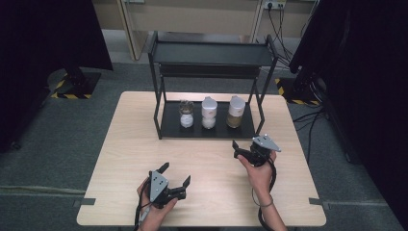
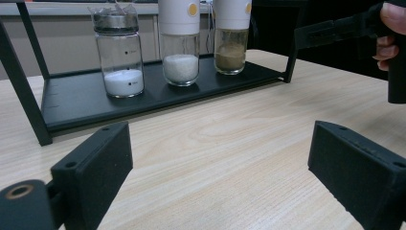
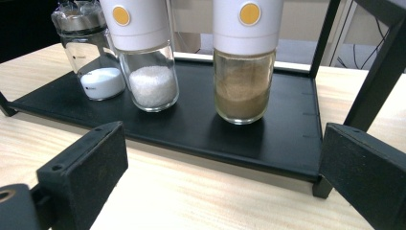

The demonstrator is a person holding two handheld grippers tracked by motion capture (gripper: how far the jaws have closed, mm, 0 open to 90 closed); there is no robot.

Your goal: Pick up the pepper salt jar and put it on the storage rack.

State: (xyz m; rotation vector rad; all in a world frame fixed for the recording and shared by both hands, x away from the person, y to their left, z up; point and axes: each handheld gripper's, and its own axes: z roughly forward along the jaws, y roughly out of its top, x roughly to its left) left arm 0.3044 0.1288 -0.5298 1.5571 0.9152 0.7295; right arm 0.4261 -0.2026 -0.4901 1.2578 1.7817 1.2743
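A black two-tier rack (image 1: 168, 129) stands at the back middle of the wooden table. Its lower shelf (image 3: 287, 129) carries three jars in a row. On the left is a metal-lidded glass jar with white powder (image 1: 186, 114) (image 2: 118, 52) (image 3: 93, 52). A white-capped jar of white granules (image 1: 209, 113) (image 2: 179, 45) (image 3: 146, 62) is in the middle. A white-capped jar of brown powder (image 1: 235, 112) (image 2: 231, 40) (image 3: 244, 67) is on the right. My left gripper (image 1: 176, 172) (image 2: 220, 167) is open over the table's front. My right gripper (image 1: 243, 144) (image 3: 222, 163) is open just before the shelf, facing the brown jar.
The rack's upper shelf (image 1: 211, 53) overhangs the jars, and its black posts (image 3: 373, 72) flank the lower shelf. The person's right hand (image 2: 390, 33) holds the other gripper at the left gripper view's right edge. Dark panels stand left and right of the table (image 1: 130, 159); cables (image 1: 312, 115) lie on the floor.
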